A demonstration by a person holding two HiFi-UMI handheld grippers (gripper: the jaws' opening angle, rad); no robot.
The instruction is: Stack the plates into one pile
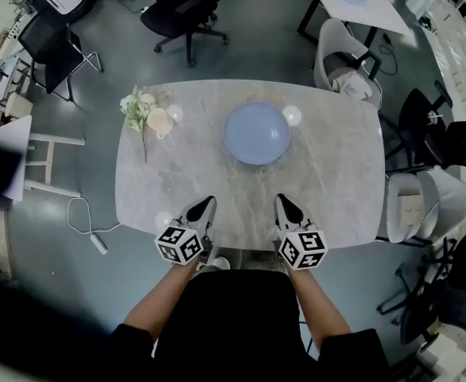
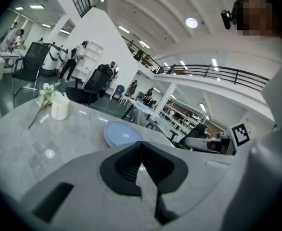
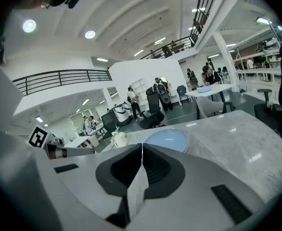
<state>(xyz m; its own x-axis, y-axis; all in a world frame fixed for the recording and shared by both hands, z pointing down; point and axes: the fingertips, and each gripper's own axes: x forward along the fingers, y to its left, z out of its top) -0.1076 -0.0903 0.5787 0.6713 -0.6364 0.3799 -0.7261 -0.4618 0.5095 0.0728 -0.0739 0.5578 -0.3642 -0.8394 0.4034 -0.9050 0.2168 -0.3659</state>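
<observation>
Lying on veined marble table [image 1: 328, 189], glossy round blue plate [image 1: 256, 133]

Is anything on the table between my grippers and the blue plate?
Nothing visible. Only bare table lies between the blue plate and the shut, empty left gripper and right gripper; the cup and flowers sit well to the left.

We note the table [image 1: 328, 189] as pale grey stone with cloudy marbling and faint white veins. At its middle the plates [image 1: 256, 133] are a plain powder blue. Toward the table's far left corner we see a cream cup [image 1: 159, 122] and white flowers [image 1: 137, 106] on green stems. At its near edge, the left gripper [image 1: 205, 206] and right gripper [image 1: 285, 201] have light grey shells, black jaw linings, and cubes of black-and-white square markers. Around the table the floor [image 1: 241, 54] is dark blue-grey.
</observation>
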